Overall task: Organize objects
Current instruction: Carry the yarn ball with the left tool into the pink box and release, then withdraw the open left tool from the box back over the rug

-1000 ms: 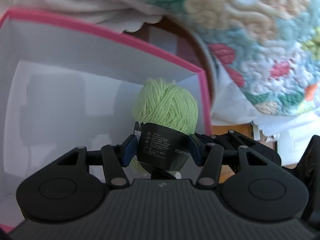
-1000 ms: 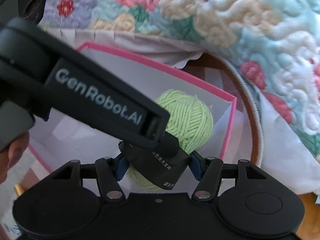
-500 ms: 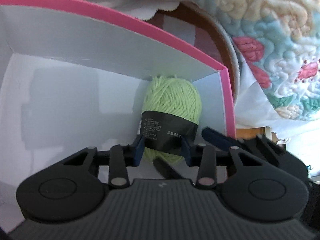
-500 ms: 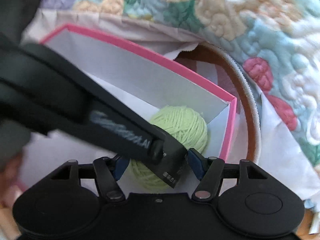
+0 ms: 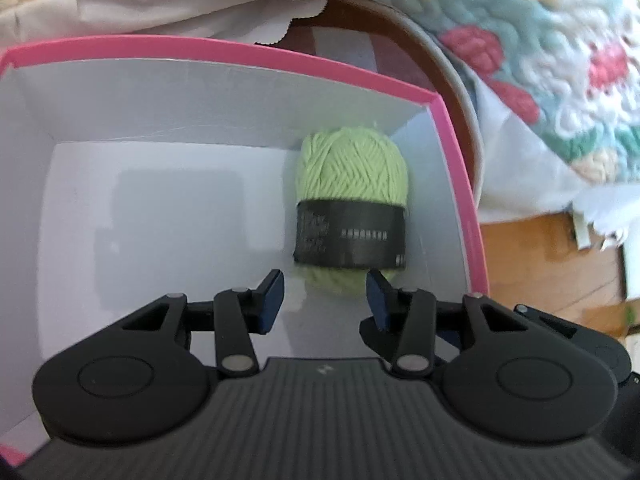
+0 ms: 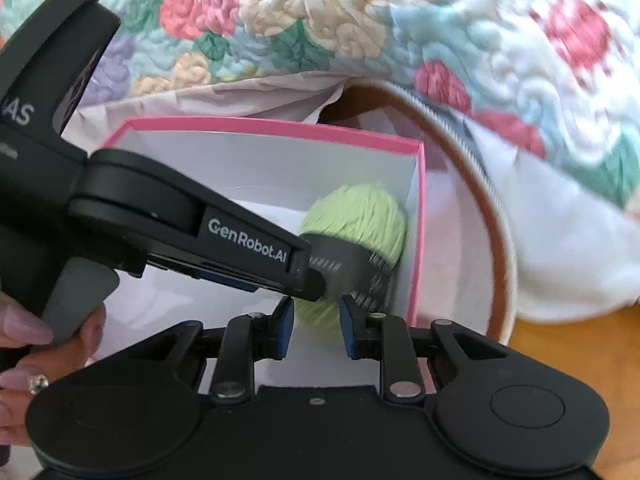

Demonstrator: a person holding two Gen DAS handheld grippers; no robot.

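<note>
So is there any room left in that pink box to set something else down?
Plenty. The pink box has a bare white floor from the green yarn ball across to its left wall. It is crowded only in the far right corner, where the yarn lies.

Bright daylight, soft shadows, fisheye bending, motion blur at edges

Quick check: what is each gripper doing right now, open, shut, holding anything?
Left gripper: open, just widened, pads clear of the green yarn ball in the pink box.
Right gripper: shut, holding nothing.
</note>
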